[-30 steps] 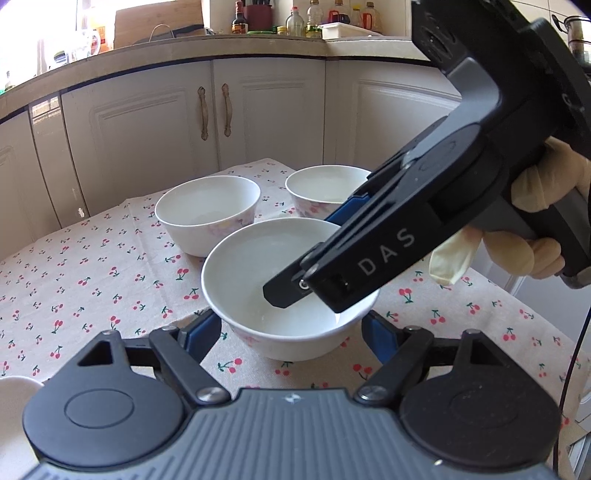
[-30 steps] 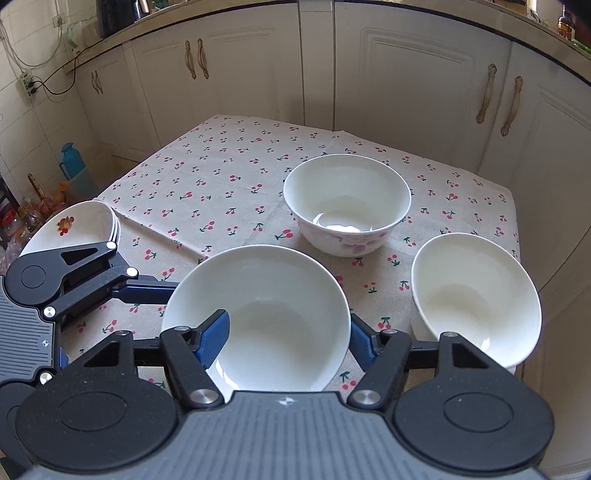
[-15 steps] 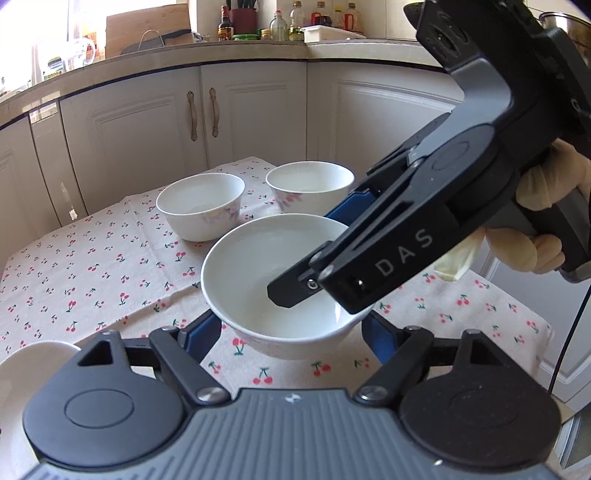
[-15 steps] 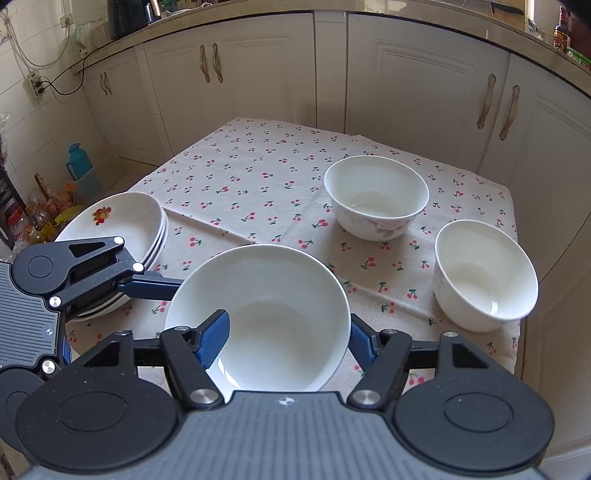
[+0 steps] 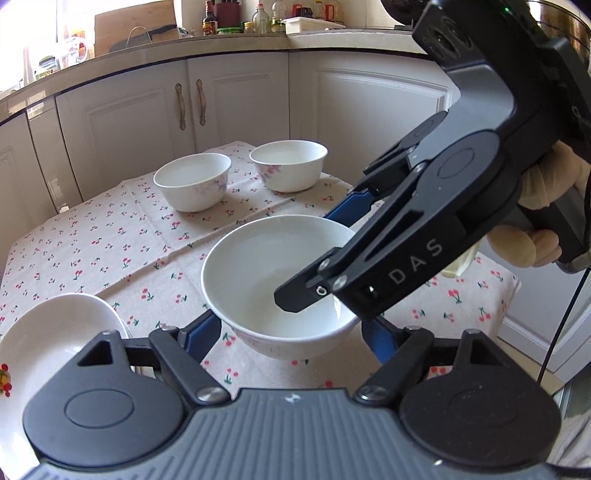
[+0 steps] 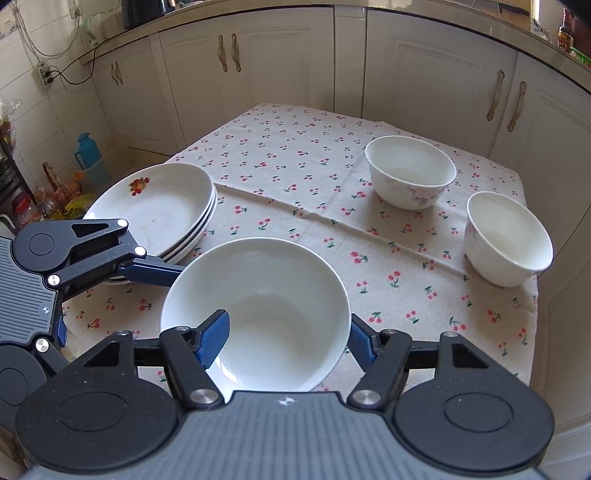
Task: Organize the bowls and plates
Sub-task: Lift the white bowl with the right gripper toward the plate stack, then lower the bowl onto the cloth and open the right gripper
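Note:
A large white bowl (image 5: 273,280) (image 6: 266,314) is held above the cherry-print tablecloth (image 6: 295,177) between both grippers. My left gripper (image 5: 291,330) has its jaws on the bowl's outer sides. My right gripper (image 6: 288,336) clamps the bowl's near rim, its left finger (image 6: 212,336) inside the bowl and the right one outside. Two smaller floral bowls (image 6: 410,171) (image 6: 508,238) stand at the table's far right; they also show in the left wrist view (image 5: 192,181) (image 5: 288,164). A stack of white plates (image 6: 155,206) with a fruit print sits at the left, just behind the left gripper.
White kitchen cabinets (image 6: 280,62) surround the table on two sides. A countertop with bottles (image 5: 258,18) runs behind. A blue bottle (image 6: 86,153) and clutter lie on the floor at the left. The table's right edge (image 6: 532,295) is close to the small bowls.
Both grippers have lifted the large bowl and carried it back from the two small bowls toward the plate stack, which has come into view.

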`<act>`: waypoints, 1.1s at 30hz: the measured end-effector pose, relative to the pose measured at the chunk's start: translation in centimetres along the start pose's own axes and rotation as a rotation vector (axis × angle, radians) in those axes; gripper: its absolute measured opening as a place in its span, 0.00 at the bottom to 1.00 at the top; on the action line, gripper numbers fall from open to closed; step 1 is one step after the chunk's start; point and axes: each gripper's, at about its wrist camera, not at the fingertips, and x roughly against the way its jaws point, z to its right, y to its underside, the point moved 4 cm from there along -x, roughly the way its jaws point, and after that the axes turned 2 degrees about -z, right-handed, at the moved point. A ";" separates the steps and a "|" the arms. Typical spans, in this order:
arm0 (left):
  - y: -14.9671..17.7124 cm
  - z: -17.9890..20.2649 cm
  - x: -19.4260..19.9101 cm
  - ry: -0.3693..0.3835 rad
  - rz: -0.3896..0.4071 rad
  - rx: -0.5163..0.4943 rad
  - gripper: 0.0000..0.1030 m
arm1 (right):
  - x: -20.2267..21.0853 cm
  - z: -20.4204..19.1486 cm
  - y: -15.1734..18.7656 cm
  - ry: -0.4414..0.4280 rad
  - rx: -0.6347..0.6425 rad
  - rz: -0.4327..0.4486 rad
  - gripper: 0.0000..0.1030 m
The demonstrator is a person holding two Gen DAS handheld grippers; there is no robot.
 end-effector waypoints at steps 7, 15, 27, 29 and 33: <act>1.2 0.1 0.6 0.017 -0.022 -0.008 0.80 | 0.0 -1.2 0.9 -0.019 0.000 -0.022 0.71; 2.0 0.1 0.8 0.037 -0.035 -0.011 0.80 | -0.3 -1.8 1.7 -0.041 -0.025 -0.043 0.71; 2.8 0.1 0.9 0.043 -0.056 -0.019 0.80 | -0.6 -2.5 2.0 -0.053 -0.024 -0.054 0.71; 2.9 0.1 0.9 0.041 -0.055 -0.020 0.80 | -0.6 -2.5 2.1 -0.053 -0.030 -0.053 0.71; 2.8 0.0 0.8 0.045 -0.056 -0.013 0.80 | -0.6 -2.4 2.1 -0.056 -0.042 -0.048 0.71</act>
